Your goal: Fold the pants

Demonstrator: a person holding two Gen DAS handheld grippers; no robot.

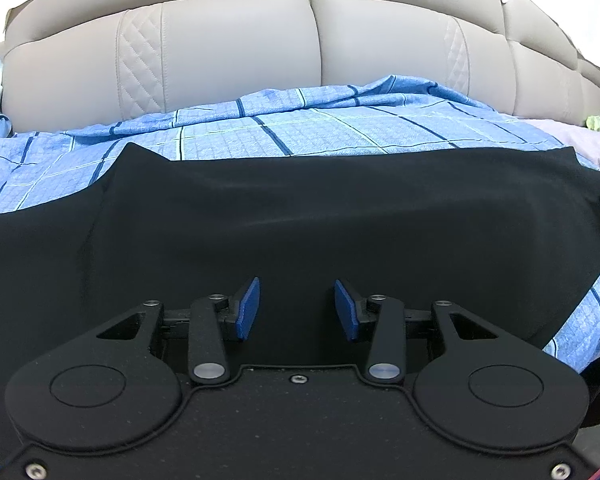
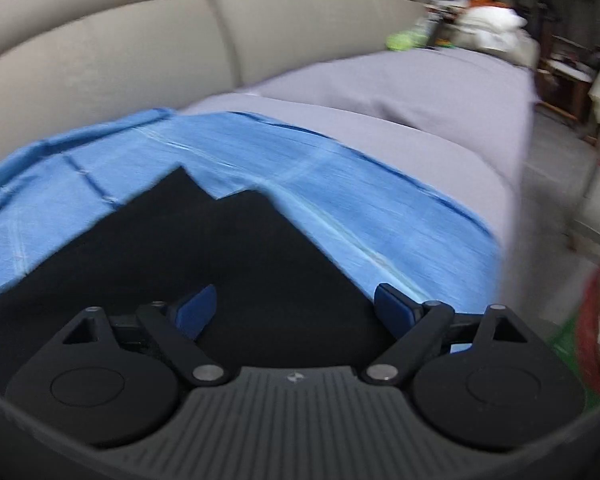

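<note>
I have the black pants [image 1: 300,216] spread out on the blue checked sheet [image 1: 260,128], and I place everything else against that sheet. It covers the near part of the bed, and behind it rises the padded beige headboard [image 1: 240,40]. The pants lie across the front half of the sheet, with a strip of checked cloth bare between their far edge and the headboard.

My left gripper [image 1: 297,308] hangs low over the pants near their front edge, tilted downward. Its two blue pads [image 1: 247,308] stand partly apart, with a clear gap between them. Only flat black cloth lies below that gap, and I see no fold pinched between the pads, so I read this gripper as open and holding nothing.

My right gripper [image 2: 296,308] is at the right end of the pants, where the black cloth ends in two pointed corners [image 2: 180,176] lying on the sheet. Its jaws are spread wide. The left pad sits over the black cloth and the right pad over the sheet's blue just past the pants' edge. Neither pad presses on anything. This view is smeared with motion blur.

Right of the sheet, a plain grey cover [image 2: 400,92] runs on to the bed's far edge, with blurred clutter [image 2: 488,20] beyond that I cannot make out.
</note>
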